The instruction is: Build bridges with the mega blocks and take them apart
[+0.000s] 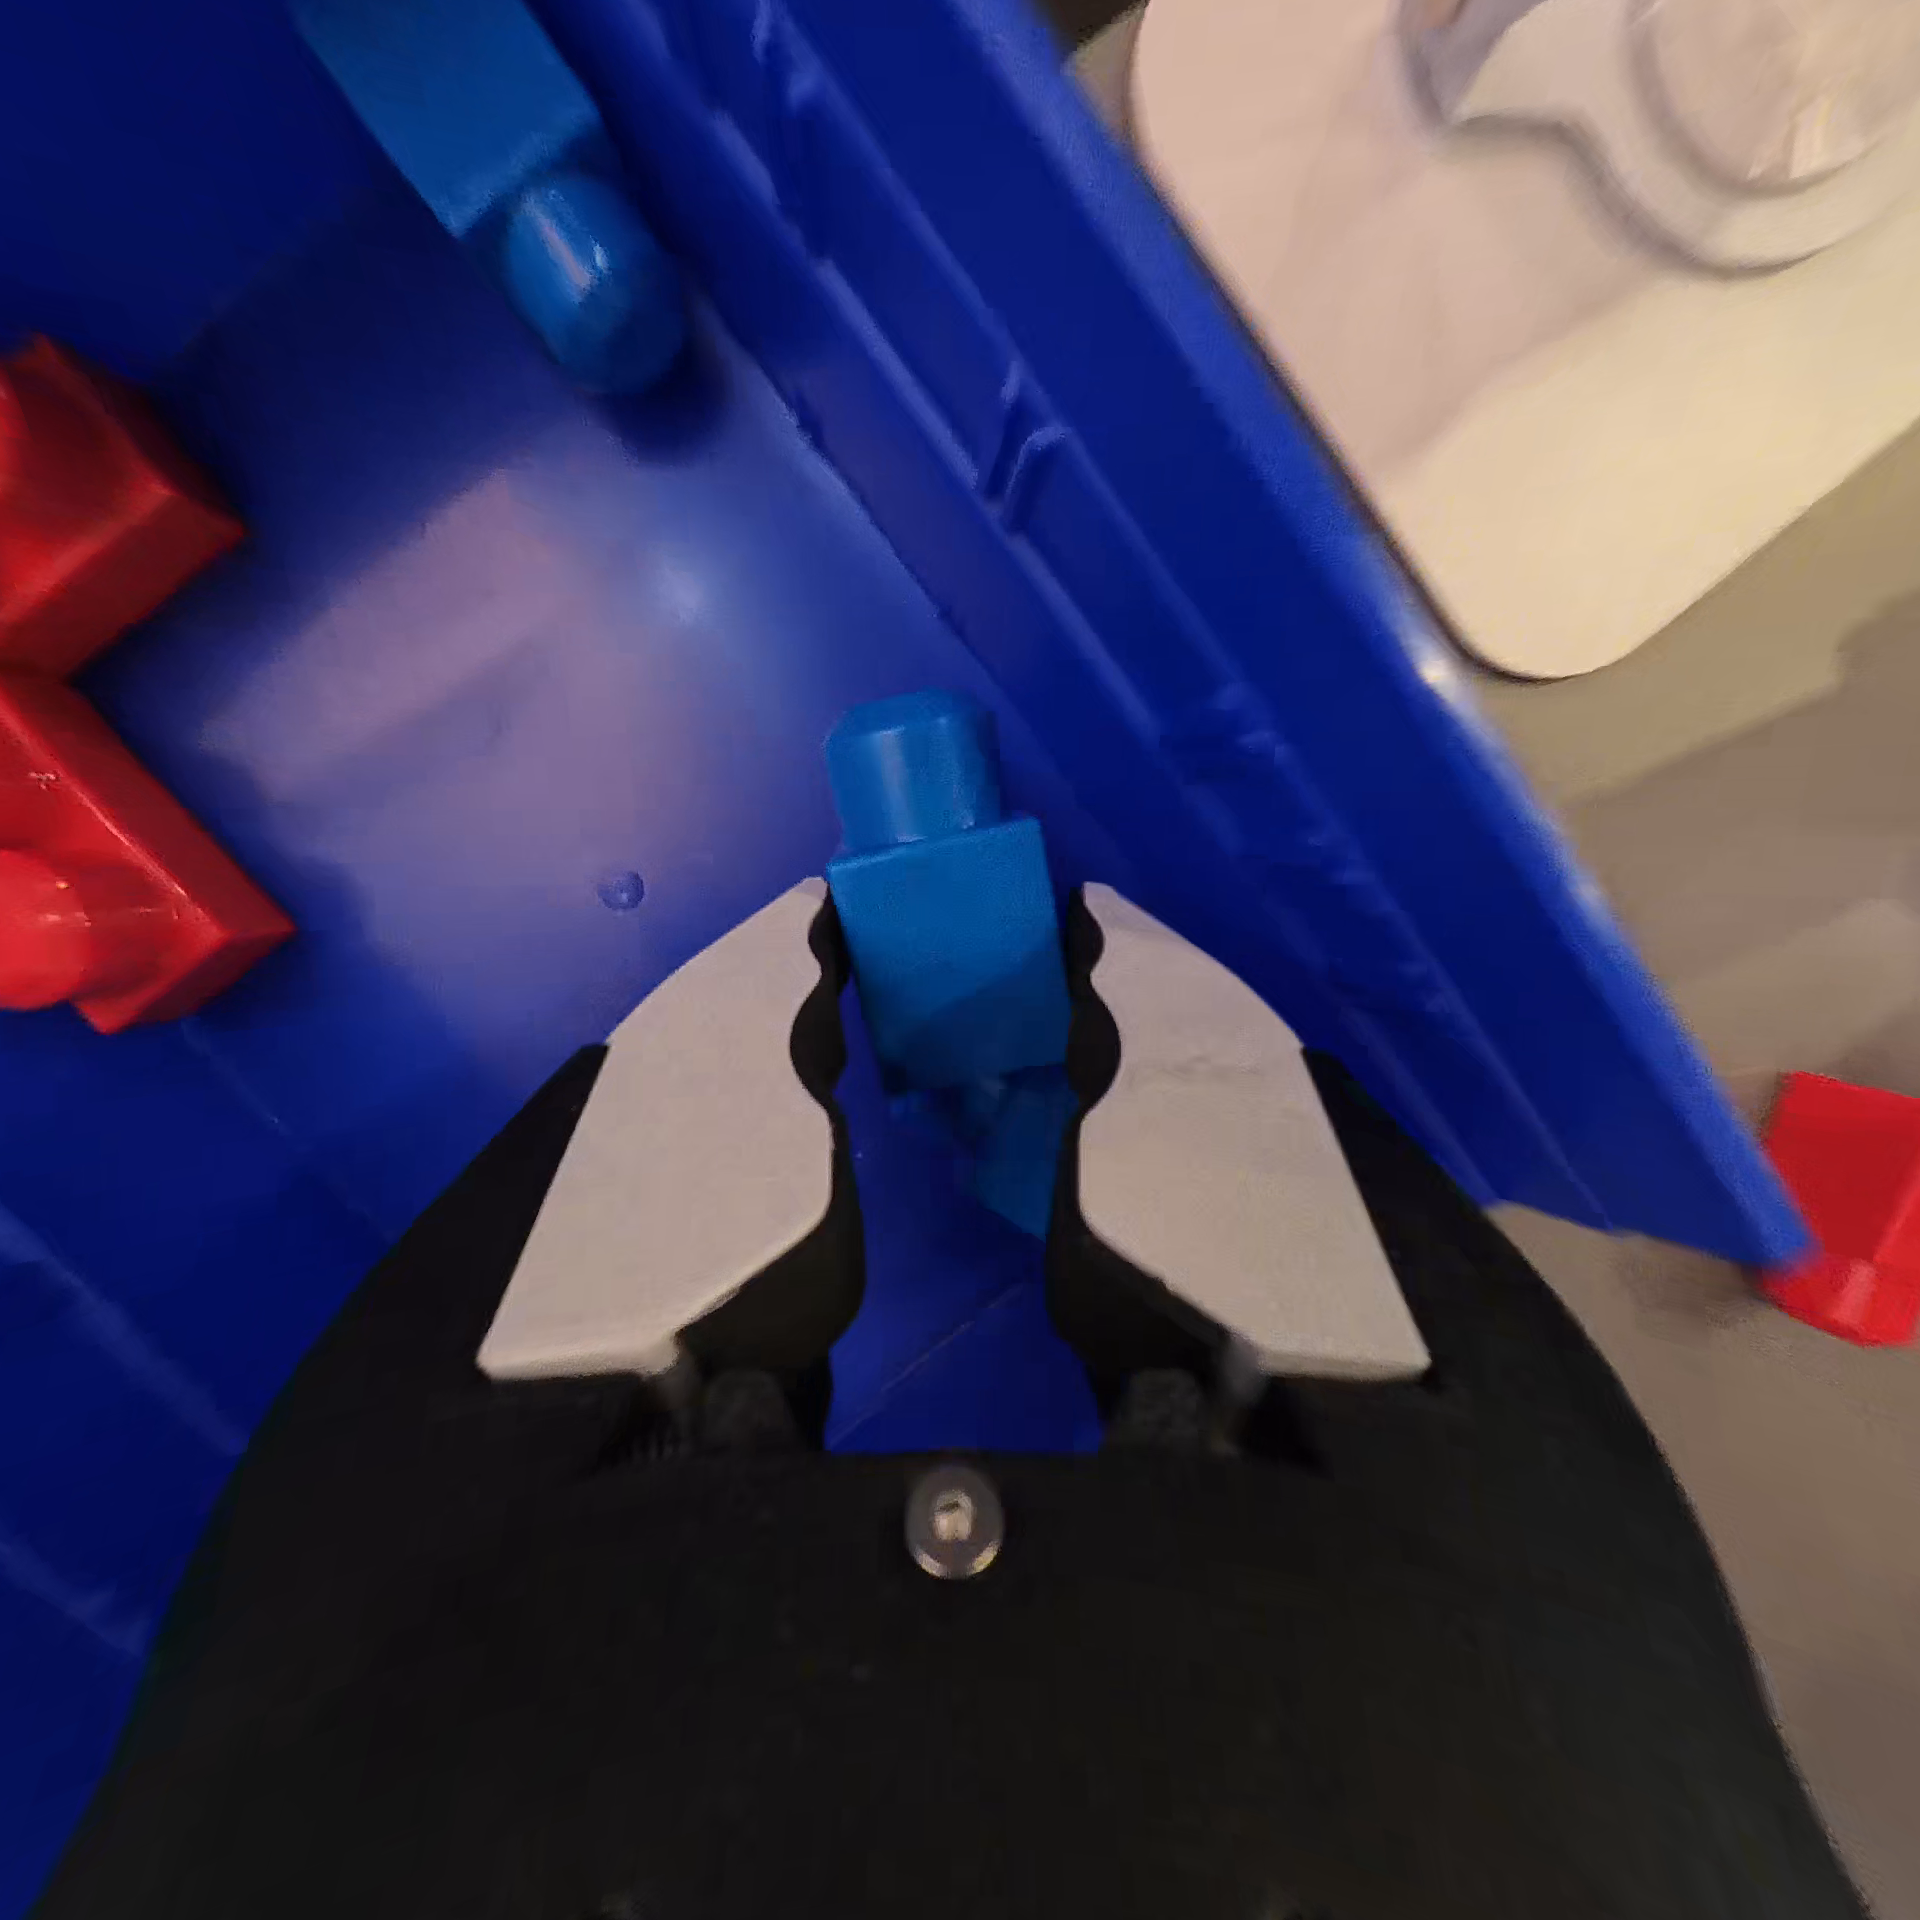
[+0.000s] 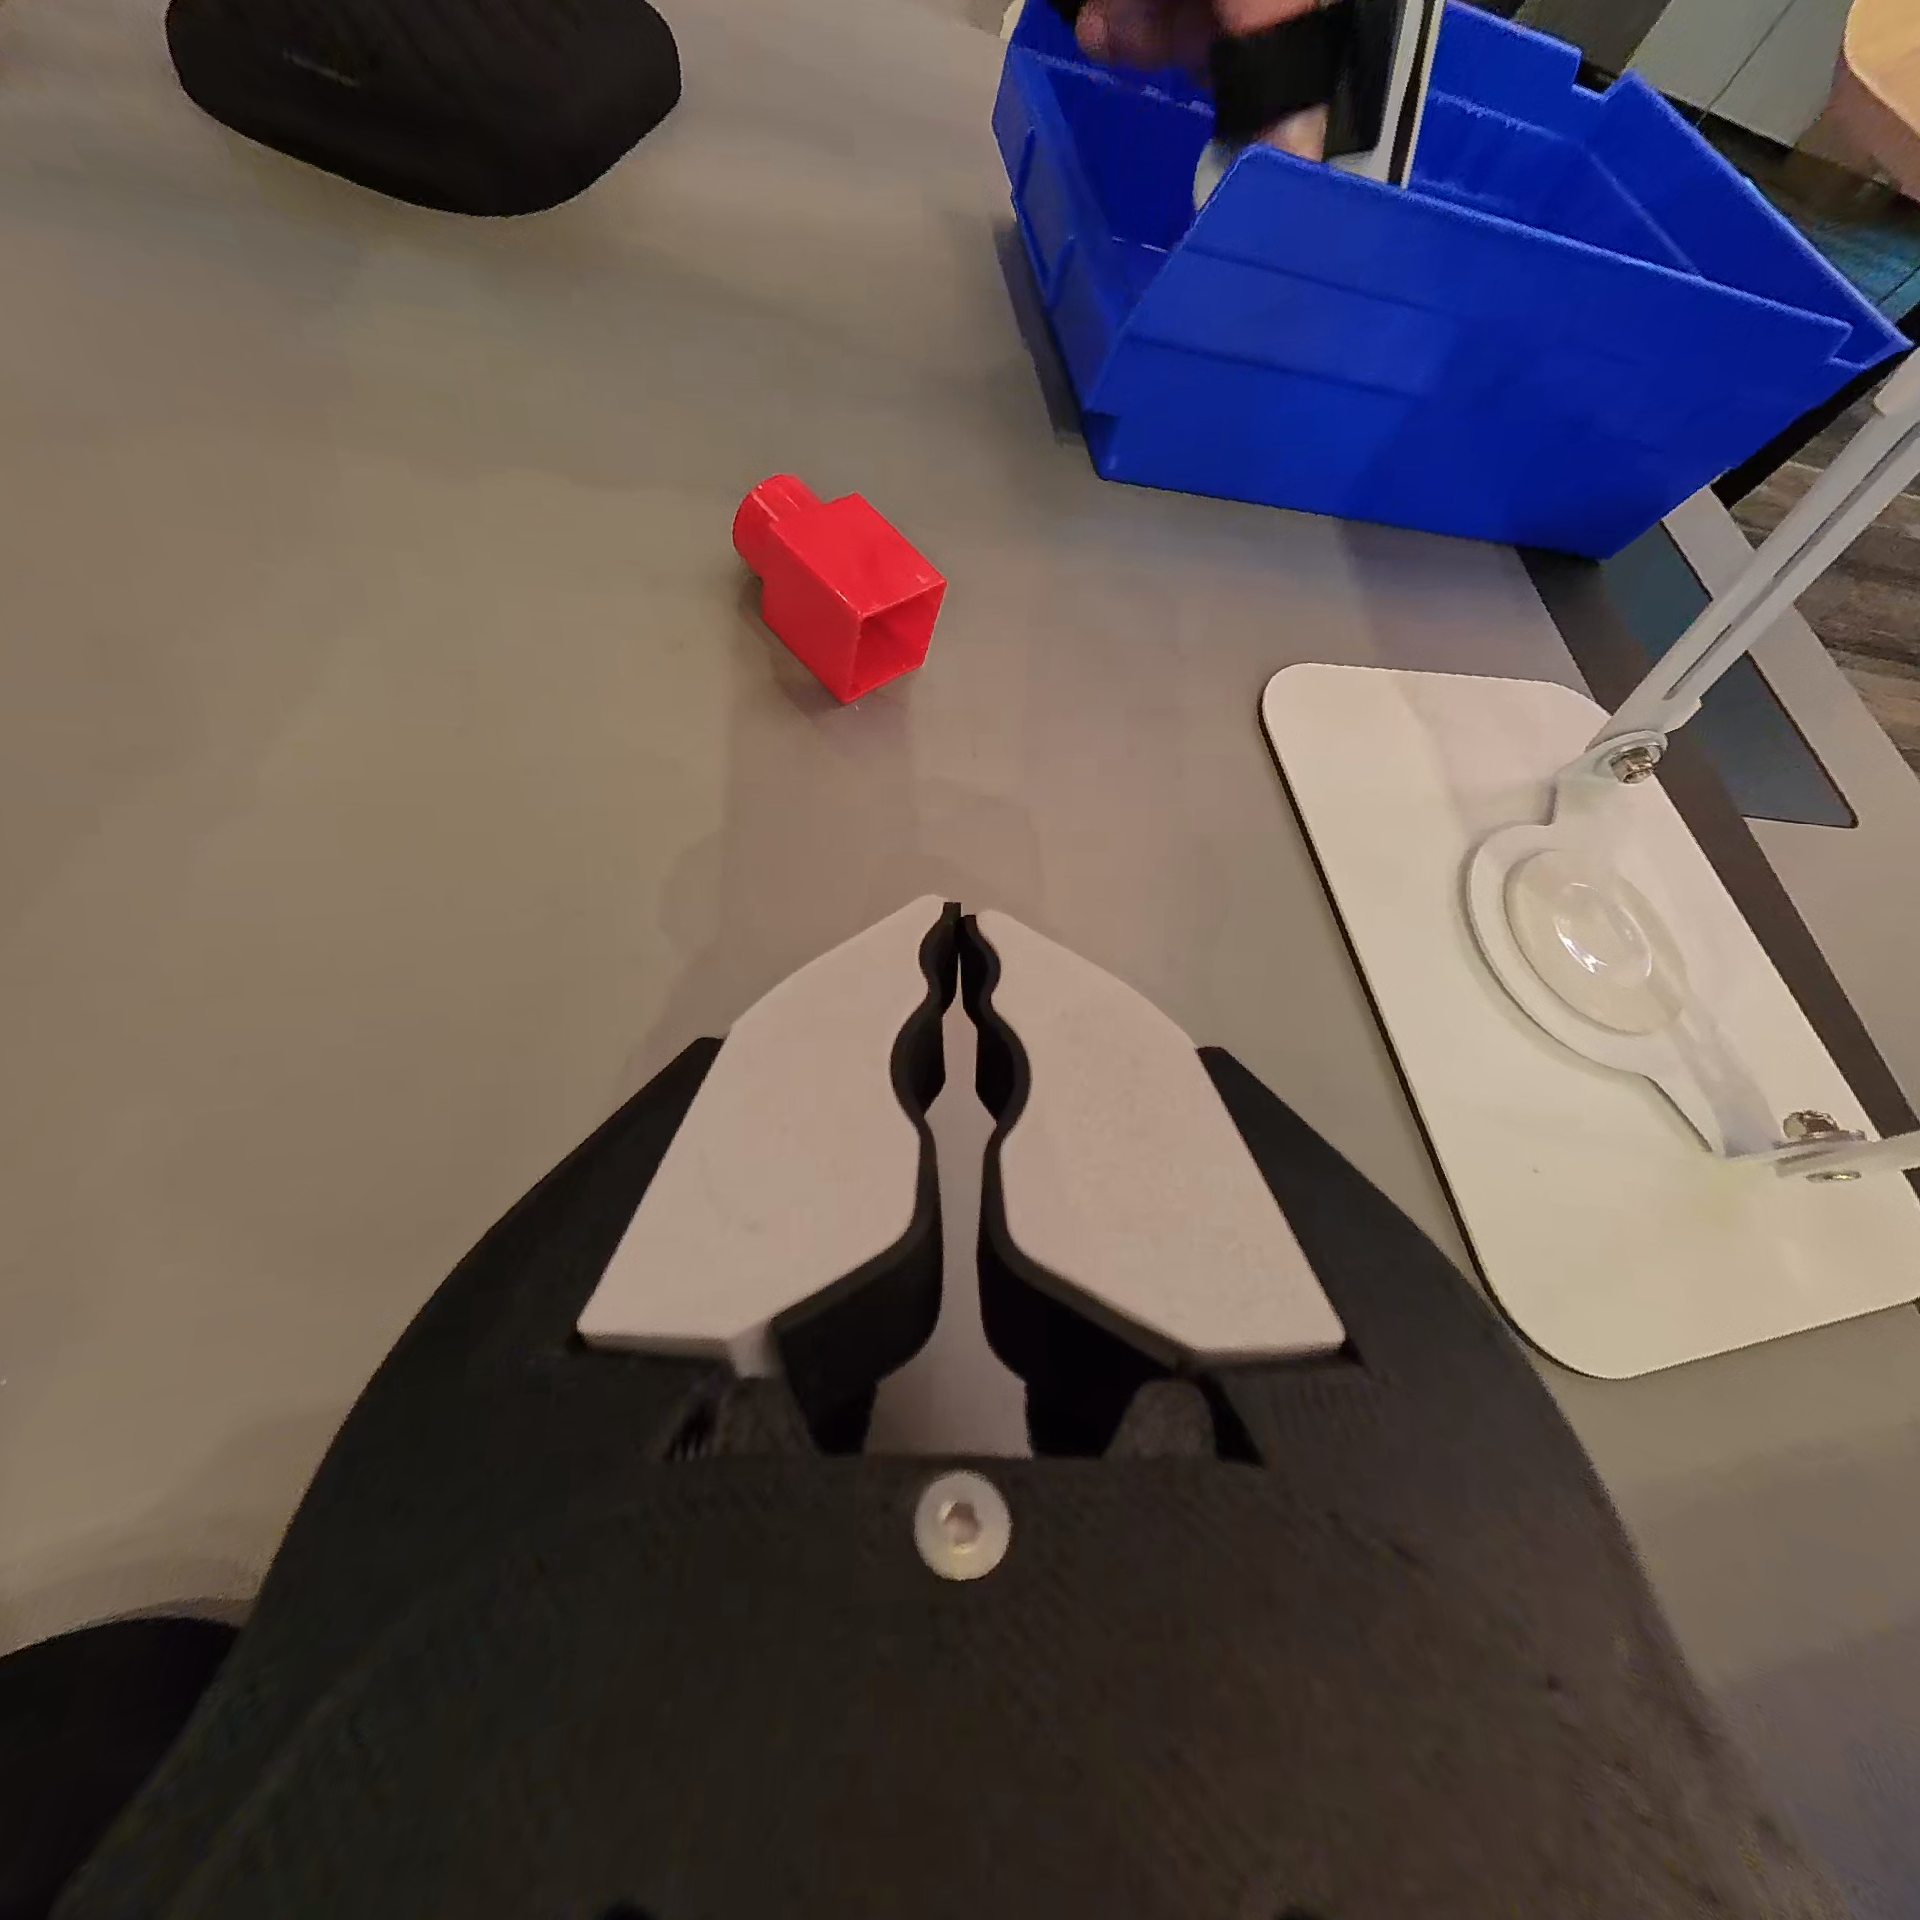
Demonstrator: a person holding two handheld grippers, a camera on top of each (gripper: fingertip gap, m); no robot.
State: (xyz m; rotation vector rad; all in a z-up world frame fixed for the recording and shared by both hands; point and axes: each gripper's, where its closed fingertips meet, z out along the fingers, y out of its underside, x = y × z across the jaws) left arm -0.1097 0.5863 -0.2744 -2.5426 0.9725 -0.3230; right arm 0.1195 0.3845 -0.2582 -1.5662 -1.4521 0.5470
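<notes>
Left gripper (image 1: 948,935) down inside blue bin (image 1: 1195,727), pads clamped on blue block (image 1: 940,945), stud pointing away. Red blocks (image 1: 94,831) at bin's left side, second blue block (image 1: 520,156) farther in. Right gripper (image 2: 956,920) pinched closed, nothing in it, over grey table (image 2: 364,727). Lone red block (image 2: 847,587) on its side ahead, near bin.

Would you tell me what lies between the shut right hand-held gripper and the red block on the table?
Nothing: the right wrist view shows only bare grey table between the right hand-held gripper and the red block.
</notes>
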